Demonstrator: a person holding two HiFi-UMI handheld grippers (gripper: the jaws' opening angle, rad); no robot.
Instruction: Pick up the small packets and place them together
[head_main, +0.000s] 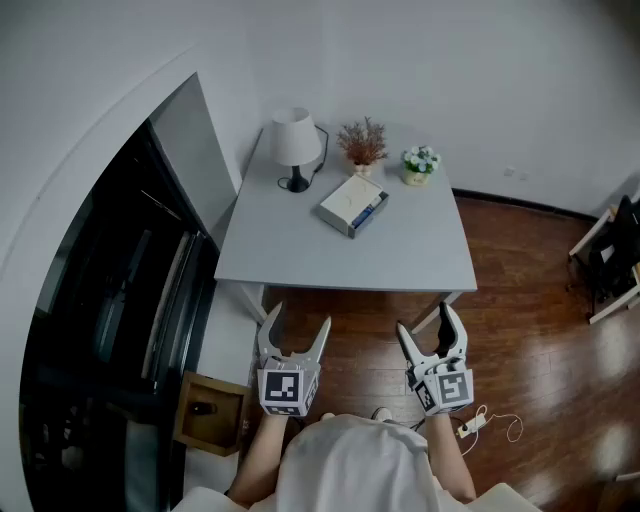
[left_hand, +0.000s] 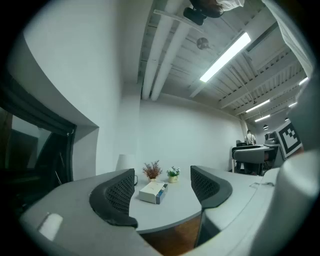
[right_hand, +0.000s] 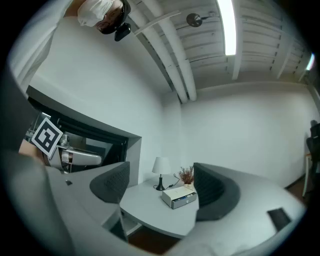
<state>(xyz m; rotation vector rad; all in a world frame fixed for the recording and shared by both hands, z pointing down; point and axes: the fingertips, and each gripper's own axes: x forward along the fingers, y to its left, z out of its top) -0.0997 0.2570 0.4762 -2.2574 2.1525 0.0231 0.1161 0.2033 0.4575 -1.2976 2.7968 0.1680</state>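
A white box with a blue end (head_main: 354, 204) lies on the grey table (head_main: 290, 255), behind its middle; it also shows between the jaws in the left gripper view as the box (left_hand: 153, 191) and in the right gripper view as the box (right_hand: 179, 196). No loose small packets show on the table. My left gripper (head_main: 296, 328) and right gripper (head_main: 424, 324) hang side by side over the wooden floor, short of the table's near edge, both pointing level at the table. Both stand open with nothing between the fingers.
At the table's back stand a white lamp (head_main: 295, 145), a dried-flower pot (head_main: 363, 146) and a small flower pot (head_main: 420, 164). A dark glass wall (head_main: 110, 330) runs on the left, with a small wooden box (head_main: 212, 412) on the floor. A white cable (head_main: 490, 424) lies at the right.
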